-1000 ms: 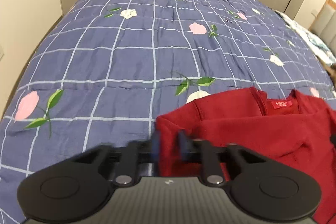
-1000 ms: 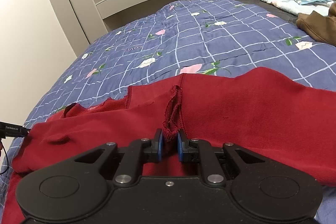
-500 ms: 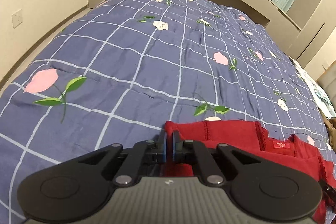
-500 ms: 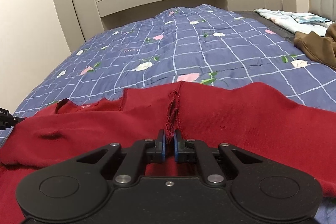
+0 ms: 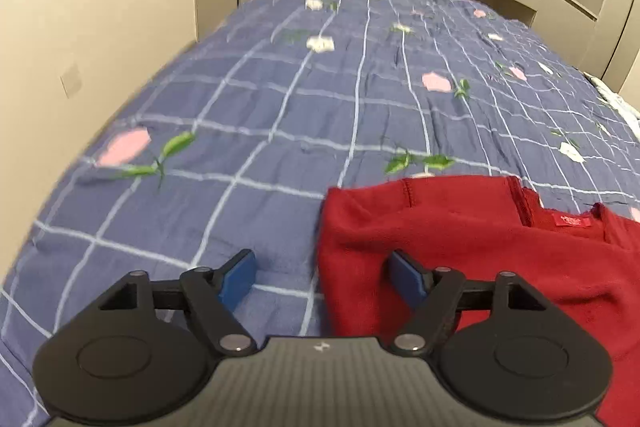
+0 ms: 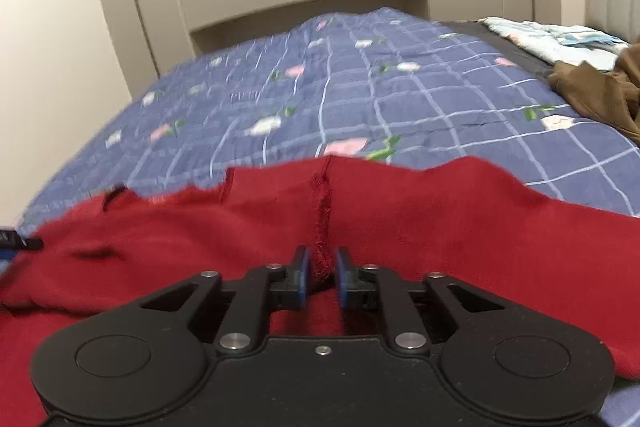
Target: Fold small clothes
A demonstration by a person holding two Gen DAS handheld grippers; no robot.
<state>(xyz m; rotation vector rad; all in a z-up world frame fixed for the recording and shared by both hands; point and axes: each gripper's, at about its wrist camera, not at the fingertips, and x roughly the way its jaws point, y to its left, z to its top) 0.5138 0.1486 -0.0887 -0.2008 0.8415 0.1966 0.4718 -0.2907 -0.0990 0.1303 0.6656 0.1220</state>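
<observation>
- Currently, the red garment (image 5: 460, 239) in front of your tongs is a soft, matte knit with a fuzzy nap, lying in thick rounded folds; a stitched seam runs along its far edge and a small red label (image 5: 571, 221) sits at the neckline, ahead and to the right of your left gripper (image 5: 326, 277).
- The garment rests on a blue quilt (image 5: 280, 99), a lightly puckered fabric with a white grid and pink, white and green flower prints.
- Your left gripper has just been opening and its jaws now stand wide apart. The left blue pad (image 5: 239, 277) hangs over bare quilt; the right pad sits over the garment's near left edge. Neither pad presses the cloth.
- Your right gripper (image 6: 321, 277) has also just been opening and stands partly apart. A frayed, ribbed ridge of the garment (image 6: 322, 211) rises between the blue pads (image 6: 303, 277), with a narrow gap visible on each side.
- Far ahead and to the right of your right gripper lie a crumpled brown garment (image 6: 596, 95) and a pale printed cloth (image 6: 560, 39).
</observation>
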